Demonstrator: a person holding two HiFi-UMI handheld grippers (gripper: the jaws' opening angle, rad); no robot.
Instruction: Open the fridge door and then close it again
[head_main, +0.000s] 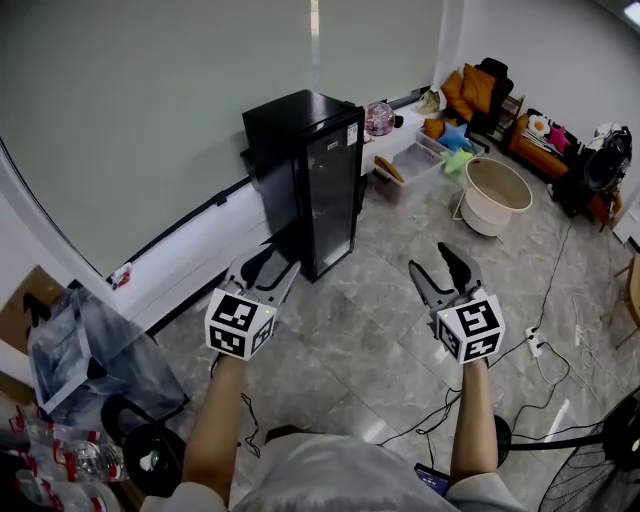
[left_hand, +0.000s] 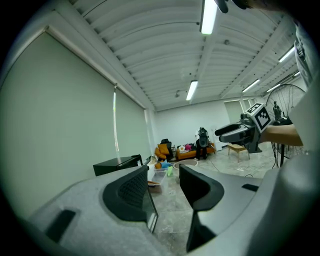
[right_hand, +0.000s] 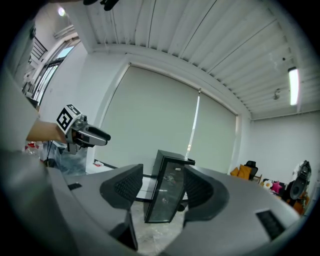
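Note:
The black mini fridge (head_main: 312, 180) with a glass door stands against the wall, door shut. My left gripper (head_main: 262, 270) hovers in front of its lower left corner, jaws apart and empty. My right gripper (head_main: 440, 268) is out over the floor to the fridge's right, also open and empty. In the right gripper view the fridge (right_hand: 167, 192) shows between the spread jaws of the right gripper (right_hand: 162, 172), some way off, with the left gripper (right_hand: 92, 136) at the left. In the left gripper view the left gripper (left_hand: 162, 172) is open, the fridge top (left_hand: 117, 164) lies behind its left jaw, and the right gripper (left_hand: 235, 131) is at the right.
A beige tub (head_main: 497, 195) and a clear plastic bin (head_main: 415, 160) sit right of the fridge, with orange cushions (head_main: 475, 90) behind. Cables and a power strip (head_main: 533, 342) run over the floor at the right. A plastic bag (head_main: 85, 345) and bottles (head_main: 60, 455) are at the left.

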